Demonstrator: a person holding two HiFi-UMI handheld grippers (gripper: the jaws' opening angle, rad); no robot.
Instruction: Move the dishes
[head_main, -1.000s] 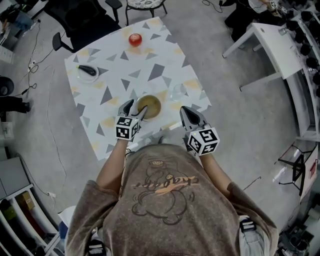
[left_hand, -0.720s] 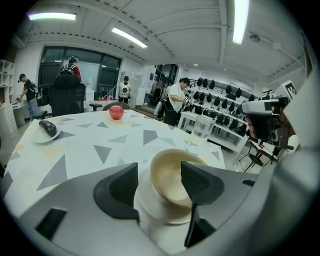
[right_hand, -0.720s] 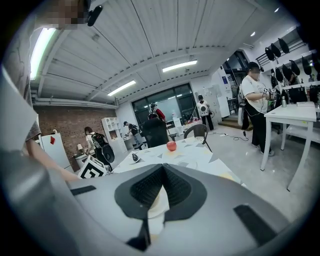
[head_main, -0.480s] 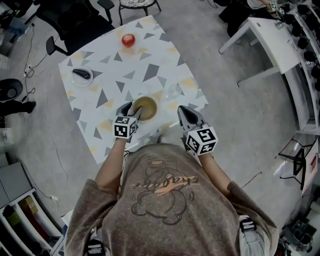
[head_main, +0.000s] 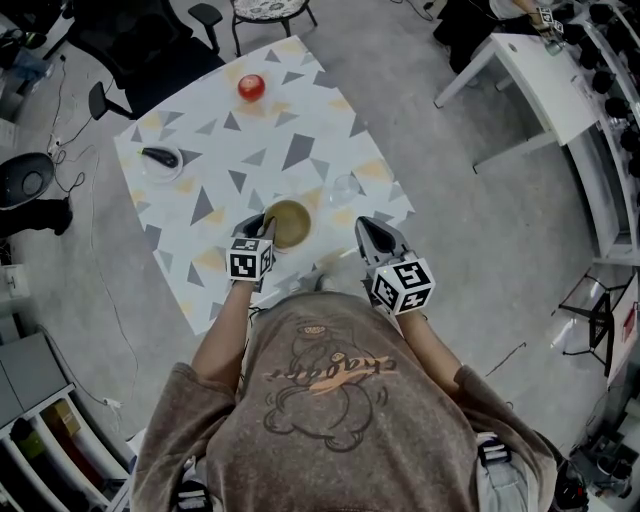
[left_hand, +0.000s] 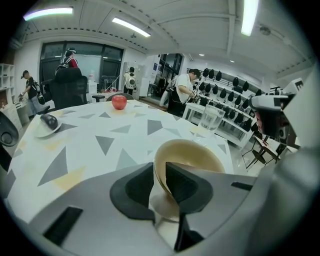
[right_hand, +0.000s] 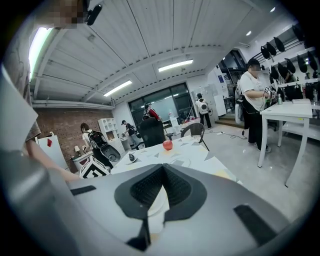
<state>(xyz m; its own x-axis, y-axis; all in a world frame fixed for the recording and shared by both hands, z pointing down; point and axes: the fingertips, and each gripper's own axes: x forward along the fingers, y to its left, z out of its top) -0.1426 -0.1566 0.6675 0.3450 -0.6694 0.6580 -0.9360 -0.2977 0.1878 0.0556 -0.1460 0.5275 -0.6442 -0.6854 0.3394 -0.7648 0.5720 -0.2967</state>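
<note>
A tan bowl (head_main: 292, 222) stands on the patterned table (head_main: 300, 110) near its front edge. My left gripper (head_main: 262, 226) is at the bowl's left side. In the left gripper view the bowl (left_hand: 192, 152) has its near rim between the two jaws, one jaw inside and one outside. The left gripper (left_hand: 161, 172) has just been closing and its pads now press on that rim. My right gripper (head_main: 372, 228) hangs at the table's front right corner, apart from the bowl. Its jaws (right_hand: 161, 167) meet at the tips with nothing between them.
A clear glass (head_main: 346, 187) stands right of the bowl, also in the left gripper view as the glass (left_hand: 210, 118). A red apple (head_main: 250, 87) lies at the far edge. A small plate (head_main: 160, 158) with a dark object sits far left. Chairs and a white desk (head_main: 545, 85) surround the table.
The left gripper's jaws have narrowed from wide apart onto the bowl's near rim and the gripper has sunk a little. The right gripper has kept still.
</note>
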